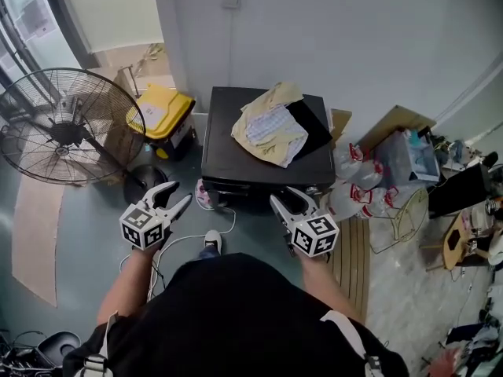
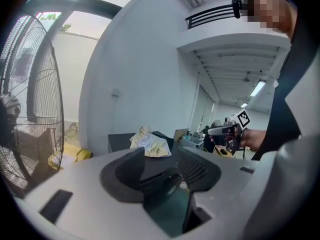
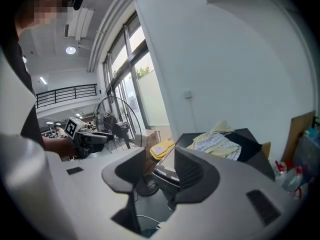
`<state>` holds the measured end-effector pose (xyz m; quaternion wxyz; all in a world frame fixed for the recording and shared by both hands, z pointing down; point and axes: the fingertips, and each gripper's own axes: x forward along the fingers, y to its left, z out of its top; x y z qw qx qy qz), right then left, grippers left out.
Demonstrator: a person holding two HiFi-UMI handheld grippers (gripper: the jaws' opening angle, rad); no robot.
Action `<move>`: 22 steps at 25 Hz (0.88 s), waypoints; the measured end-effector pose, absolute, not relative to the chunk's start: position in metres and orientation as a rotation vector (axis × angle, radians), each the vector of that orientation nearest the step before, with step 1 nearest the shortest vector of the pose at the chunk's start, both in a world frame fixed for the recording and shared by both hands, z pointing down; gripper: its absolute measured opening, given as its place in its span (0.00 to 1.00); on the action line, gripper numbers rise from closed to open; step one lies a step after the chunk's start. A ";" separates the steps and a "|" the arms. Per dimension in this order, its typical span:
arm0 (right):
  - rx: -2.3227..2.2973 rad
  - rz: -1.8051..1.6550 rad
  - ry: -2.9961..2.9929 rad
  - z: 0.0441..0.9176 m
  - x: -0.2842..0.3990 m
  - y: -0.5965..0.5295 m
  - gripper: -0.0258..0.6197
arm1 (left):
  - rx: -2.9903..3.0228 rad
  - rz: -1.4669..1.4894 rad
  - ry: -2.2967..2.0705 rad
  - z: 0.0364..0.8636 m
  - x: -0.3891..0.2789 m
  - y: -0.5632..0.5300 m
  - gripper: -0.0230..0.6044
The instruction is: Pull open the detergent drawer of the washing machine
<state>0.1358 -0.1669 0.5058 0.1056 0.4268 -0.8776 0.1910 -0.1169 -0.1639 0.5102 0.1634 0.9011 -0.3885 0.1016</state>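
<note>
**Two open grippers by a black washer**

The boxy black washing machine [image 1: 232,151] sits on the floor just ahead of both grippers. I cannot pick out its drawer. A crumpled yellow and checked cloth [image 1: 269,124] lies on its flat top. The left gripper [image 1: 176,194] and right gripper [image 1: 284,198] both gape wide, holding nothing.

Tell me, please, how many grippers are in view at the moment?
2. The left gripper is held low before the washing machine's left front corner, the right gripper before its right front corner; both are open and empty.
</note>
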 end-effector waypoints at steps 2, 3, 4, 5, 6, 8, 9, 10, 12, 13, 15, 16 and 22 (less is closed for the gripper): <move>1.261 0.573 -2.580 0.508 0.136 -0.172 0.32 | 2.564 0.297 -1.099 0.513 -0.116 -0.169 0.37; 1.263 0.578 -2.577 0.509 0.136 -0.173 0.32 | 2.562 0.301 -1.094 0.514 -0.116 -0.172 0.37; 1.265 0.584 -2.574 0.510 0.136 -0.175 0.32 | 2.560 0.305 -1.090 0.516 -0.116 -0.174 0.37; 1.267 0.588 -2.570 0.513 0.136 -0.177 0.32 | 2.557 0.309 -1.086 0.518 -0.117 -0.177 0.37; 1.270 0.594 -2.565 0.515 0.136 -0.179 0.32 | 2.555 0.313 -1.082 0.521 -0.117 -0.179 0.37; 1.273 0.605 -2.555 0.521 0.135 -0.183 0.32 | 2.552 0.321 -1.076 0.526 -0.119 -0.185 0.37; 1.274 0.611 -2.550 0.524 0.135 -0.184 0.32 | 2.549 0.324 -1.073 0.529 -0.119 -0.187 0.37; 1.274 0.617 -2.544 0.527 0.135 -0.186 0.32 | 2.545 0.327 -1.071 0.531 -0.120 -0.190 0.37; 1.271 0.630 -2.532 0.533 0.135 -0.189 0.32 | 2.533 0.337 -1.063 0.538 -0.121 -0.195 0.37; 1.269 0.637 -2.526 0.536 0.134 -0.191 0.32 | 2.528 0.342 -1.057 0.542 -0.121 -0.197 0.37; 1.264 0.646 -2.513 0.544 0.133 -0.194 0.32 | 2.518 0.351 -1.045 0.549 -0.122 -0.202 0.37; 1.262 0.649 -2.504 0.548 0.132 -0.197 0.32 | 2.513 0.356 -1.039 0.553 -0.122 -0.204 0.37; 1.252 0.685 -2.430 0.580 0.131 -0.207 0.33 | 2.475 0.395 -1.013 0.577 -0.125 -0.218 0.37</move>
